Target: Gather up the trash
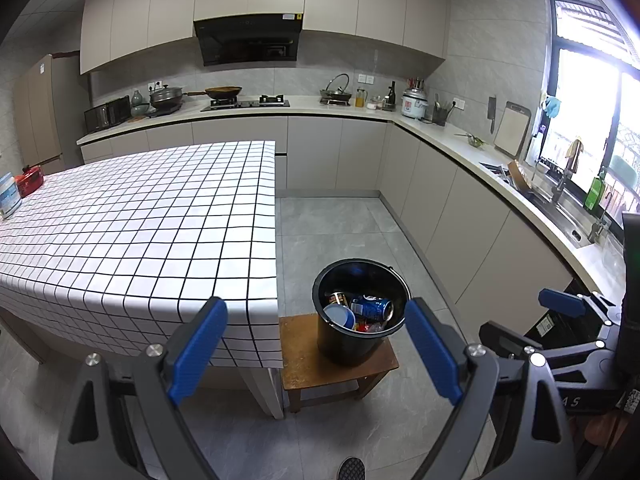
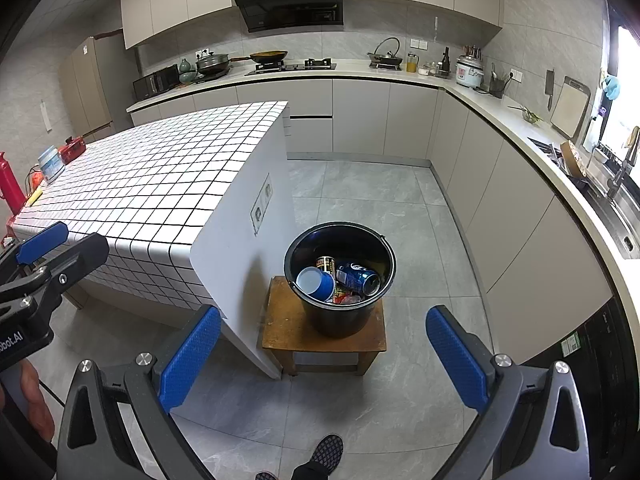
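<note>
I have both grippers spread wide and empty, left gripper (image 1: 316, 344) and right gripper (image 2: 324, 354), held above the floor facing the bucket (image 2: 340, 280) on its stool (image 2: 324, 332). Cans and a blue cup (image 2: 316, 282) lie inside. The table (image 1: 132, 216) looks nearly bare, so collection seems about finished; next I'd check its far end.

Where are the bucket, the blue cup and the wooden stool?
bucket (image 2: 344, 320): right wrist view, front of outer wall.
blue cup (image 2: 323, 285): right wrist view, its side.
wooden stool (image 1: 304, 364): left wrist view, bare seat top.
</note>
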The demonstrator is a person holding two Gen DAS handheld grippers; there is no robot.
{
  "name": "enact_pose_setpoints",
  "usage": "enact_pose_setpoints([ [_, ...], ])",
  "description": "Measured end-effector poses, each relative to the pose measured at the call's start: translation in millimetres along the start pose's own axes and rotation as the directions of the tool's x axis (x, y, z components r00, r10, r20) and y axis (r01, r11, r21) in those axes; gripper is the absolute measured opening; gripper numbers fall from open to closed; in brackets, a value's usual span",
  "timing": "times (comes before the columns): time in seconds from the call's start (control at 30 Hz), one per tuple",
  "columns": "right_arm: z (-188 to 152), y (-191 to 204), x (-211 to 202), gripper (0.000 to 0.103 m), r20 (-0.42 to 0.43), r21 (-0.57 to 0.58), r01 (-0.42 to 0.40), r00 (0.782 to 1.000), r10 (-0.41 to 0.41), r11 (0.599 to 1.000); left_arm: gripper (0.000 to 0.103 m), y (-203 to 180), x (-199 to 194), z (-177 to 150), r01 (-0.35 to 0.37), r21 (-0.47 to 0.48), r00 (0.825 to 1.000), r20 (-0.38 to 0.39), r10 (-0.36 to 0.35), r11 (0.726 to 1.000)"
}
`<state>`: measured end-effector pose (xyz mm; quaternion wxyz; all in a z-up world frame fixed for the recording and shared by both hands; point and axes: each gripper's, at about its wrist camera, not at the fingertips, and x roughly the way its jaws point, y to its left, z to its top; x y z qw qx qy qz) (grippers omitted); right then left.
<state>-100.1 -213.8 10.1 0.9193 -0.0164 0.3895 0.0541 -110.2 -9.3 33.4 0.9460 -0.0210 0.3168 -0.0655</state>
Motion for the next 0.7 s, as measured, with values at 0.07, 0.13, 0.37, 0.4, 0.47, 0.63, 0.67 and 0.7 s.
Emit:
enact_pose_setpoints([
  [0.07,0,0,0,0.103,0.000,-0.001,0.003,1.000,-0.003,1.000,0.092,0,1,1,0.001,0.001,1.000,-0.002,-0.001,1.000],
  [0.13,0,0,1,0.103,0.000,0.000,0.001,1.000,-0.001,1.000,0.092,-2,2,1,0.001,0.002,1.000,-0.002,-0.001,1.000],
  [0.37,2,0,4,0.103,0.002,-0.002,0.001,1.000,-0.001,1.000,0.092,-5,5,3,0.010,0.010,1.000,0.009,-0.010,1.000],
  [0.4,1,1,4,0.103,0.001,-0.002,0.002,1.000,-0.002,1.000,0.092,-4,5,3,0.013,0.010,1.000,0.013,-0.013,1.000],
  [0.47,2,0,4,0.103,0.001,-0.003,0.003,1.000,-0.003,1.000,0.092,-2,8,4,0.017,0.009,1.000,0.009,-0.017,1.000],
  [0.63,5,-3,5,0.103,0.003,0.002,0.008,1.000,-0.008,1.000,0.092,7,10,4,0.048,-0.018,0.999,0.025,-0.047,0.999],
  [0.67,5,-3,6,0.103,0.003,0.003,0.009,1.000,-0.009,1.000,0.093,8,10,4,0.051,-0.024,0.998,0.022,-0.050,0.998],
  [0.7,6,-4,7,0.103,0.003,0.004,0.010,1.000,-0.010,1.000,0.096,9,11,5,0.047,-0.030,0.999,0.020,-0.046,0.998],
])
